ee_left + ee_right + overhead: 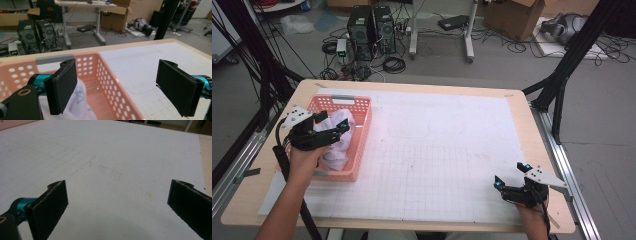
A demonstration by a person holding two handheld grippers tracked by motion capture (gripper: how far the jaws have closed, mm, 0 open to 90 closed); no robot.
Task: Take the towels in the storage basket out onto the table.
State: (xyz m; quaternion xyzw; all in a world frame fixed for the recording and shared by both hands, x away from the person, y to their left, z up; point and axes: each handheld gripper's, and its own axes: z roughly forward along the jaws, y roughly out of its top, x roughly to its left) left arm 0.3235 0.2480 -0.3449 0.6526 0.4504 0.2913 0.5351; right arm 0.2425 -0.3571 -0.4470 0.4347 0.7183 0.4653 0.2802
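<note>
While the right gripper (511, 176) waits wide-fingered over the bare white mat (452, 150), the left gripper (334, 125) hovers, fingers wide, above the white cloth (337, 142) in the pink basket (362, 125), seemingly about to lower and pinch it.

A: Left gripper (333, 124) by the pink basket (362, 131): black body, grey three-cornered plate on top, black cable trailing off.
B: Teal fittings behind flat black pads (62, 85), a brass-ringed screw hole low down.
A: Right gripper (511, 175), well away from that basket: same black frame, teal tips. Both forearms bare.
</note>
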